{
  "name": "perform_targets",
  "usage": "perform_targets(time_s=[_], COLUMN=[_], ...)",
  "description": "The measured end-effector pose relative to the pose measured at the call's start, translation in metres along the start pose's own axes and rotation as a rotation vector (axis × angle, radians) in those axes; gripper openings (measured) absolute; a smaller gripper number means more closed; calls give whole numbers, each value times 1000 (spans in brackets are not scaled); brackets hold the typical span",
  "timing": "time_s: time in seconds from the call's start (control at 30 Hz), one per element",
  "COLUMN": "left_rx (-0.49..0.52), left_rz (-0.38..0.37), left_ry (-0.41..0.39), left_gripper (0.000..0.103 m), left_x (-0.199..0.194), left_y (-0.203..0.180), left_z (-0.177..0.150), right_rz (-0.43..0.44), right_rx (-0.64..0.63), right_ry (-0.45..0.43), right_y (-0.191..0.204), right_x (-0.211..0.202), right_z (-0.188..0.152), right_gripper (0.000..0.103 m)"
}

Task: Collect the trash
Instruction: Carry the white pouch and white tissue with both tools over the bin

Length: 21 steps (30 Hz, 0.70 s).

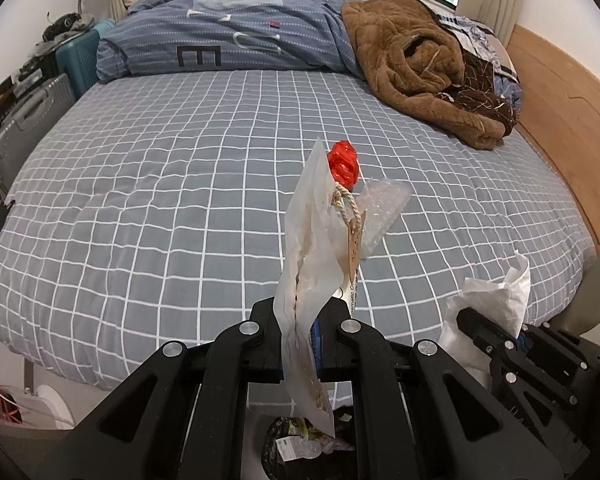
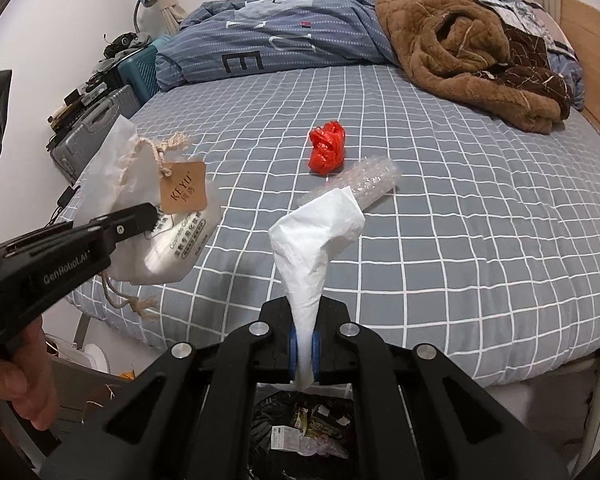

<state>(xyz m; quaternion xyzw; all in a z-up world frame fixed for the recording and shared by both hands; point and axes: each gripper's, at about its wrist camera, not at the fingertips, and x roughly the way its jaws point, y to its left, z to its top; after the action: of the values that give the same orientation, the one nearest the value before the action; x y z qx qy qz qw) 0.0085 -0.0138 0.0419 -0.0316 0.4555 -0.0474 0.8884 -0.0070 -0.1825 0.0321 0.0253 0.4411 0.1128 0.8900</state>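
My left gripper is shut on a white drawstring pouch with a rope tie and a brown paper tag, held edge-on above the bed's near edge. From the right wrist view the same pouch hangs at the left in the left gripper. My right gripper is shut on a crumpled white tissue, which also shows at the lower right in the left wrist view. A red plastic bag and a roll of bubble wrap lie on the bed. A black-lined trash bin sits below both grippers.
The grey checked bed fills both views, with a blue duvet and a brown blanket at its far end. Suitcases stand along the left wall. A wooden bed frame runs along the right. A hand holds the left gripper.
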Motion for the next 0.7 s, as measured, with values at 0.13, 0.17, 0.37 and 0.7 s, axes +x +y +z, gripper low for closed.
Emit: perform_targets(time_s=[0.13,0.17,0.37,0.7], left_rx=[5,7,2,15], left_rz=[-2,0,-1,1], left_ry=[-1,-1,-12,-13], left_gripper=[8,8,8,8], left_x=[-9,-12,-27,-44], left_y=[-3,-4,-3,-11], left_z=[-8,-9,-18,-37], right_rz=[-5,-6,-2,-7], right_rx=[-2,-4,-5,-5], right_ry=[-9,-9,-19,-34], right_y=[1,2,4,1], right_x=[-12,-15,-29,-50], right_z=[-4,-5,-13,-27], right_gripper=[4,4,4,4])
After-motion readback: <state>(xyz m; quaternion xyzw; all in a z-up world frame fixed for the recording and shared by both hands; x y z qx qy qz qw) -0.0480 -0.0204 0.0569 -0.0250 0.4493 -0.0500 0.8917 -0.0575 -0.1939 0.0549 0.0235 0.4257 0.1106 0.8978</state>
